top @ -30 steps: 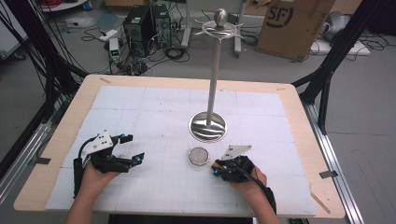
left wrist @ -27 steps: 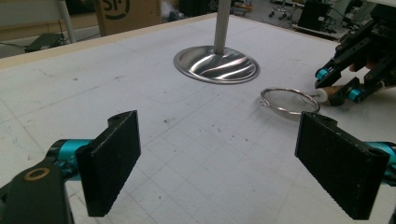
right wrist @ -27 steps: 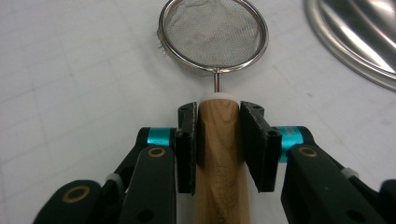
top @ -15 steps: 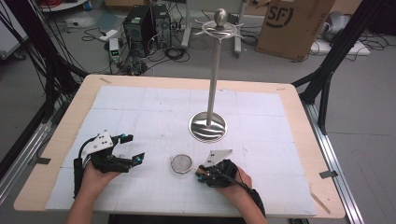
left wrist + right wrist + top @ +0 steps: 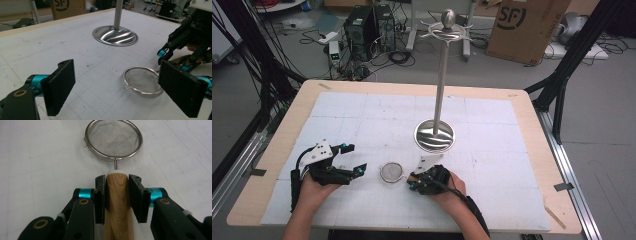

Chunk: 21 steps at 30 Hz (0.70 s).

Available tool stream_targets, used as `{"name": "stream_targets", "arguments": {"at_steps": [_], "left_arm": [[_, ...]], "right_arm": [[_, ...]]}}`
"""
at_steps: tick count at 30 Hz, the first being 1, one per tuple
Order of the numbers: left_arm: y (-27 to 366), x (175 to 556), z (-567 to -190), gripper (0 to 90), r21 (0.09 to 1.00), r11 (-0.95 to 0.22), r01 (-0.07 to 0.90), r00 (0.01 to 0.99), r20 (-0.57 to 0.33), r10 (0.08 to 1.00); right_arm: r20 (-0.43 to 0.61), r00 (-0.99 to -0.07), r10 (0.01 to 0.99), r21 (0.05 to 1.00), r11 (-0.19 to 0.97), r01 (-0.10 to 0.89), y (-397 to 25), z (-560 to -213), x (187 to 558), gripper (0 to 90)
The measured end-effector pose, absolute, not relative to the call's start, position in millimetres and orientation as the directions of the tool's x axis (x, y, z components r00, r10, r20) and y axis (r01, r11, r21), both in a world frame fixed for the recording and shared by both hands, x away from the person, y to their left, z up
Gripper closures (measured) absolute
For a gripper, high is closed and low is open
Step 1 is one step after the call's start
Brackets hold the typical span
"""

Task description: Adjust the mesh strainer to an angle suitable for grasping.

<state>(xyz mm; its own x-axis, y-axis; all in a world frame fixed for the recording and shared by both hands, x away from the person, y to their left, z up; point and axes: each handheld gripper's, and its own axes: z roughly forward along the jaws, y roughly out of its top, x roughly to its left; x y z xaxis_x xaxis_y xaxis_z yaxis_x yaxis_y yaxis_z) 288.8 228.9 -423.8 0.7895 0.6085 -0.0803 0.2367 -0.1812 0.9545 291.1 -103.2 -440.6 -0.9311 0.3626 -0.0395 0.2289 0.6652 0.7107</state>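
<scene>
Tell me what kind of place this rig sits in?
Likely a robotics lab or workshop, not a kitchen: a wooden table ringed by black frame struts, computer towers and loose cables on the floor, and a cardboard box behind.

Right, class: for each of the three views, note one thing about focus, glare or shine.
High view: soft overall, even light, the round steel stand base shines. Left gripper view: its near black jaws are sharp, bright streaks cross that base. Right gripper view: the wooden handle blurs toward the bottom, the round wire-mesh strainer is crisp.
</scene>
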Motion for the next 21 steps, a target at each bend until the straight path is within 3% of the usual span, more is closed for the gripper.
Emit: {"name": "stream_targets", "arguments": {"at_steps": [10,13,14,21], "left_arm": [[229.3,288.3,-423.4,15.0,0.956,-0.176,0.237,0.791,-0.084,0.607],[229.5,288.2,-423.4,15.0,0.955,-0.178,0.238,0.793,-0.085,0.604],[229.8,288.2,-423.4,15.0,0.955,-0.181,0.237,0.793,-0.082,0.603],[228.9,288.4,-423.9,15.0,0.953,-0.185,0.239,0.794,-0.082,0.603]], "right_arm": [[-0.061,-0.951,0.304,0.700,0.692,0.177,-55.4,-440.8,301.6,67.5],[-0.056,-0.950,0.308,0.703,0.688,0.181,-54.6,-441.2,302.2,66.5],[-0.056,-0.946,0.319,0.701,0.688,0.190,-56.8,-440.8,302.0,61.0],[-0.043,-0.936,0.349,0.692,0.687,0.224,-77.9,-438.0,292.8,57.4]]}}
